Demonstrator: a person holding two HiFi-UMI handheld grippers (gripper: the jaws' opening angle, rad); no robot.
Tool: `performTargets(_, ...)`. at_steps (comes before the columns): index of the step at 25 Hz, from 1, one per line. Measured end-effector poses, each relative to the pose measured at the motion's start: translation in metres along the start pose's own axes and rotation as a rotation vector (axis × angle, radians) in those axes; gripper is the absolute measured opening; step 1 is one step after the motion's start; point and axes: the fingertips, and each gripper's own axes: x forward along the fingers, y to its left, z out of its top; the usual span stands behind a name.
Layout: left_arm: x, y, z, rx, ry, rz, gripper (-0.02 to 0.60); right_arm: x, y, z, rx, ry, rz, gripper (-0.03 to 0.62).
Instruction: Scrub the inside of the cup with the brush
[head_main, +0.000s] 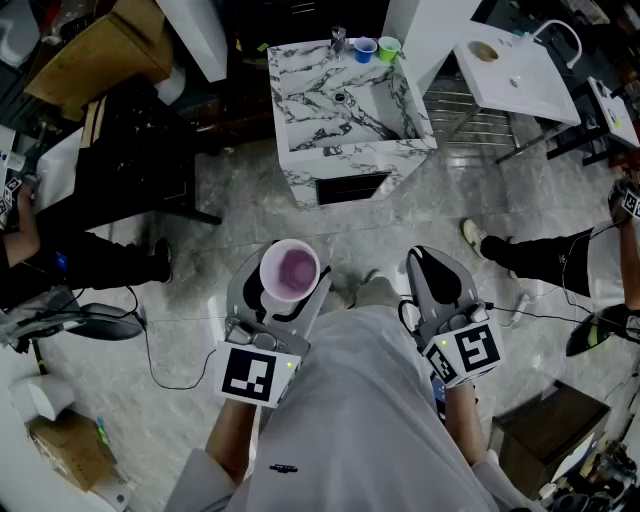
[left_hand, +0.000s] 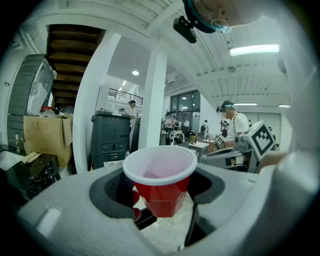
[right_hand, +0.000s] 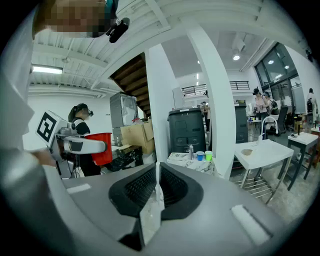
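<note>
A red cup with a white inside (head_main: 290, 270) sits upright between the jaws of my left gripper (head_main: 287, 290), which is shut on its lower body. In the left gripper view the cup (left_hand: 161, 181) fills the middle, its mouth facing up and empty. My right gripper (head_main: 426, 268) hangs beside it to the right, jaws shut together with nothing between them (right_hand: 157, 186). From the right gripper view the cup (right_hand: 101, 148) shows at the far left in the other gripper. No brush is visible in any view.
A marble sink unit (head_main: 300, 150) stands ahead on the floor, with a faucet (head_main: 338, 40), a blue cup (head_main: 365, 48) and a green cup (head_main: 388, 47) on its back rim. A white table (head_main: 515, 75) stands at right. Another person's legs (head_main: 530, 255) are nearby.
</note>
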Motion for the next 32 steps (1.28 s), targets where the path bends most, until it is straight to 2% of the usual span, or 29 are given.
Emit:
performTargets(17,0.01,0.012,-0.004,-0.013,-0.001,-0.018,0.301,0.018,-0.002,0.009,0.025,0.012,0.012,0.028)
performTargets(25,0.01,0.036,-0.011,-0.043,0.019,0.006,0.301,0.041,0.001,0.004,0.028,0.057,0.018,0.028)
performTargets(32,0.03,0.055,-0.004,-0.038,0.02,0.022,0.301,0.067,-0.014,0.012,0.037,0.07,0.026,0.026)
